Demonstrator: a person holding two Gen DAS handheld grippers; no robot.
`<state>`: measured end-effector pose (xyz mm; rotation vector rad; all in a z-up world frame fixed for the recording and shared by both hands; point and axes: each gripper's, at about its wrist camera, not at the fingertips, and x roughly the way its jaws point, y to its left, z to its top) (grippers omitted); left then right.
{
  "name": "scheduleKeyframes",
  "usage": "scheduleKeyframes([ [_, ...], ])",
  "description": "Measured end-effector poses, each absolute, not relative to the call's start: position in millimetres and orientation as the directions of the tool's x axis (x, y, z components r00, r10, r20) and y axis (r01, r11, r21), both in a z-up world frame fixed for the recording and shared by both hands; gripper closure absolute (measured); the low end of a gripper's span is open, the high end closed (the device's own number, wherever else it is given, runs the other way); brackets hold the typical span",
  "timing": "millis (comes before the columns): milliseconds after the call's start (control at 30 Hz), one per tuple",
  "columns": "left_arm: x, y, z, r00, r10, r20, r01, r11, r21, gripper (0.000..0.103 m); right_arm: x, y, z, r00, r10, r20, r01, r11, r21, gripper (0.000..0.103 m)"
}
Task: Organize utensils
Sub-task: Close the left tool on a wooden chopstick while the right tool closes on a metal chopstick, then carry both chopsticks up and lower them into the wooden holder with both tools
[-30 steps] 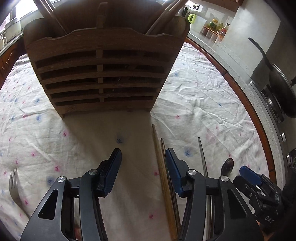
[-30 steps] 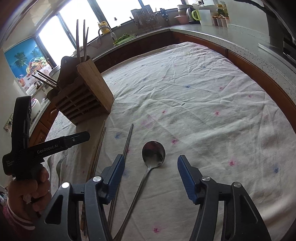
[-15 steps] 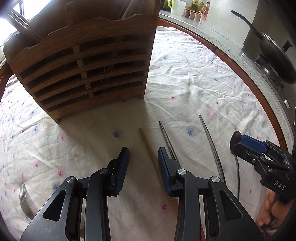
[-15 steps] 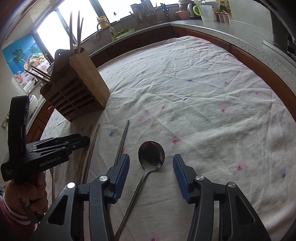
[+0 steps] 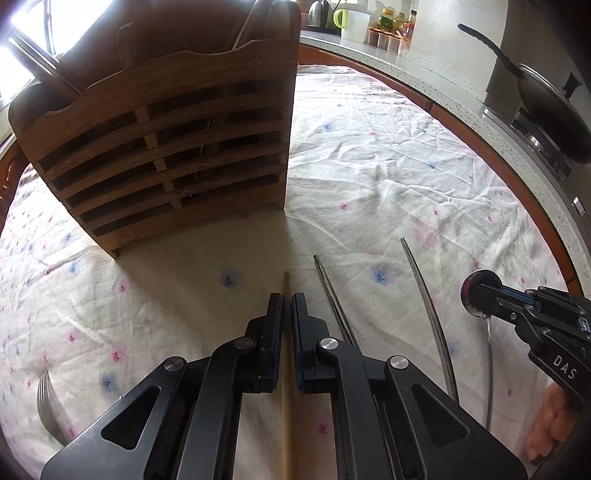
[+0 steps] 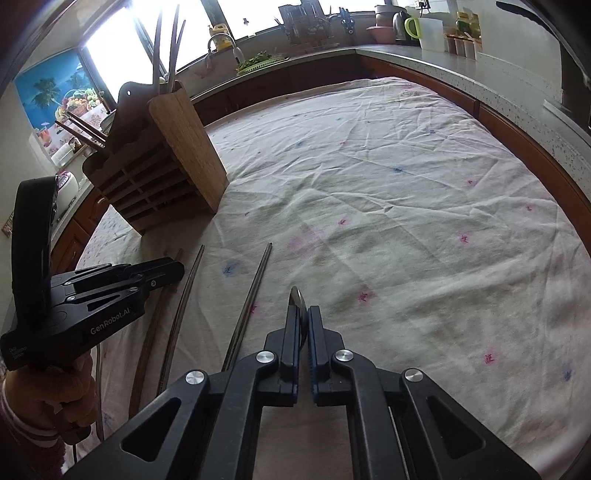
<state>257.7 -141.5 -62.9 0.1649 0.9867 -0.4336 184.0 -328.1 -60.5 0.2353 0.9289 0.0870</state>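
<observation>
My left gripper (image 5: 287, 297) has its jaws closing tight on a wooden chopstick (image 5: 285, 282) that lies on the cloth and runs back between the fingers. My right gripper (image 6: 303, 310) has its jaws closing on the bowl of a metal spoon (image 6: 295, 297), which is tipped up on its edge. In the left wrist view the spoon's handle (image 5: 489, 354) trails back under the right gripper (image 5: 476, 295). A slatted wooden utensil holder (image 5: 166, 147) stands just ahead, with several utensils in it. Two metal chopsticks (image 5: 332, 295) (image 5: 428, 302) lie between the grippers.
A fork (image 5: 48, 406) lies on the dotted tablecloth (image 6: 406, 221) at the lower left. A stone counter (image 5: 461, 85) curves round the table's right side, with a pan (image 5: 546, 96) on the stove. A green-handled jug (image 6: 428, 31) and jars stand at the far end.
Both grippers went from open to shut. The left one shifted right over the wooden chopstick and clamped it. The right one clamped the spoon's bowl, which turned up on edge.
</observation>
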Motion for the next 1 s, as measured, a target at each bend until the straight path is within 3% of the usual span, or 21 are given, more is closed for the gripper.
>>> scheduleKeyframes([
  [300,240,-103,-29,0.49,-0.371,-0.789,0.398,0.9,-0.176,0.099,167,-325,-26,0.657,0.193,-0.728,-0.006,0.968,0.251,0.1],
  [1000,167,-5,86,0.69,-0.482,-0.54,0.361,0.876,-0.321,0.099,133,-289,73,0.806,0.226,-0.546,-0.134,0.97,0.204,0.1],
])
